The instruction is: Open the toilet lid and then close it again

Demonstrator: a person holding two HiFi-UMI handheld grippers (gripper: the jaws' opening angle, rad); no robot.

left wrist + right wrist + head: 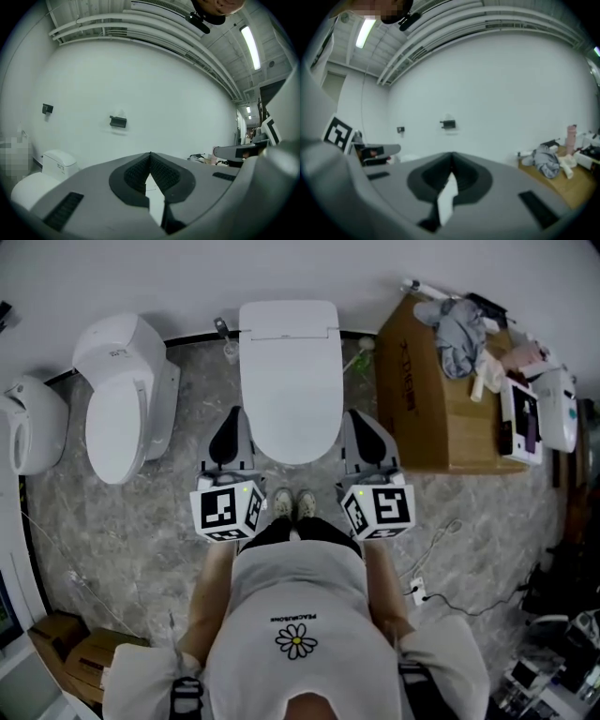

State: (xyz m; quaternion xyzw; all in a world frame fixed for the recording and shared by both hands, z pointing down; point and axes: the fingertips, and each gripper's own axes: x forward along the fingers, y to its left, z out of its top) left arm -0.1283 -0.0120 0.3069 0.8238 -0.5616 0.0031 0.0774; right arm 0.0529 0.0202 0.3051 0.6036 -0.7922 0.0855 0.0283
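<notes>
The white toilet (288,381) stands against the far wall in the head view, its lid down flat over the bowl. My left gripper (233,414) hangs just left of the bowl's front end, pointing toward the wall, jaws shut on nothing. My right gripper (362,416) mirrors it just right of the bowl, also shut and empty. Neither touches the toilet. In the left gripper view the jaws (150,154) meet at their tips; in the right gripper view the jaws (452,154) do the same. Both views look level at the white wall.
A second white toilet (122,395) stands to the left, with a third fixture (33,423) at the far left. A cardboard box (441,399) topped with clothes sits right of the toilet. Cables (441,559) trail on the marbled floor; small boxes (70,652) lie at bottom left.
</notes>
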